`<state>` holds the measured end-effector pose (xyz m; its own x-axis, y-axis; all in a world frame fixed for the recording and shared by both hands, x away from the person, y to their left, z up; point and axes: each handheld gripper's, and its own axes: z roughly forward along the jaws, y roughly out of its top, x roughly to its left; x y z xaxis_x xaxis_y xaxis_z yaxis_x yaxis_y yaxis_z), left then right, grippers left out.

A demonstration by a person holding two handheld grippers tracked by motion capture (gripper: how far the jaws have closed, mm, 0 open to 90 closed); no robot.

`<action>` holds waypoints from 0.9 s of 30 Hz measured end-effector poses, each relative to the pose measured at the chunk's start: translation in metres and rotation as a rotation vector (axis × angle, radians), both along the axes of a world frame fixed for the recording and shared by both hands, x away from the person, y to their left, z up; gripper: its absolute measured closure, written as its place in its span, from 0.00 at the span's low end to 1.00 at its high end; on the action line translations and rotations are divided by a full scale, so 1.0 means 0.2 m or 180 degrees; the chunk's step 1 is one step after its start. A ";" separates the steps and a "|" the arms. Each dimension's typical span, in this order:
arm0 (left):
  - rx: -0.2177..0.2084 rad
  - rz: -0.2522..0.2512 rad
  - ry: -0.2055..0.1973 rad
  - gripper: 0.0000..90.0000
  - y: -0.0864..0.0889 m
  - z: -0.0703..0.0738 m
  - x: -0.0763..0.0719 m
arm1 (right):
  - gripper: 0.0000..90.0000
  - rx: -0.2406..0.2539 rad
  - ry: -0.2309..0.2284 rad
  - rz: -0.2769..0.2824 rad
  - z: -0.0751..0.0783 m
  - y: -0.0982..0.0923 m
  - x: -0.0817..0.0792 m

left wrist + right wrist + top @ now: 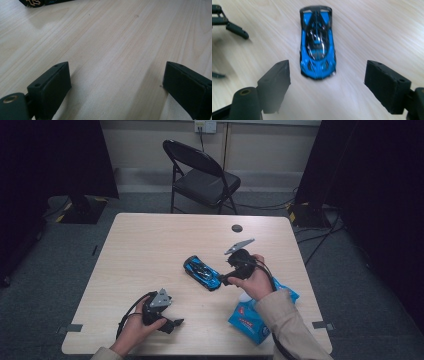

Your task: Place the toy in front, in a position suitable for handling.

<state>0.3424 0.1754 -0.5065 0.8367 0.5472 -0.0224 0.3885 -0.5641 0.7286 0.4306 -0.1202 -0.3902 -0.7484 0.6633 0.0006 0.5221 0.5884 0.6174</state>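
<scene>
Quickly, high view: blue toy car (202, 272) sat on the light wood worktop (150, 255), roughly centre, angled nose toward the near right. Right gripper (226, 281) was held in the person's right hand (257, 280) just right of the car, fingers pointed at its nose end, not clearly touching it. Blue tissue pack (260, 320) lay under the right forearm near the worktop's near-right edge. Left gripper (176, 322) rested low at the near-left edge in the left hand (135, 330), well apart from the car. Small dark round disc (237, 228) was set near the far edge. Black folding chair (202, 175) stood behind the worktop.

Left gripper view: both black fingers (53, 86) stood wide apart, nothing between them, bare wood grain below. Dark edge of the car (35, 2) clipped the top-left corner.

Right gripper view: car (317, 43) lay lengthwise ahead of and between the two fingers (276, 80), on its wheels, blue body with black roof and glass. Fingers were spread wide, each clear of the car's sides, no grip on it, frame slightly blurred. Left gripper's (229, 23) dark parts showed at the far top-left on the worktop.
</scene>
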 end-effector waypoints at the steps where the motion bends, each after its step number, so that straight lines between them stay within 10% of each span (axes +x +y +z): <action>1: 0.0021 -0.0018 0.0000 0.08 0.00 0.00 0.00 | 0.22 0.0021 -0.0003 -0.0047 0.01 -0.07 -0.03; 27: 0.0046 -0.0031 0.0010 0.05 -0.01 0.00 0.00 | 0.23 0.0041 -0.0119 -0.0460 0.02 -0.69 -0.28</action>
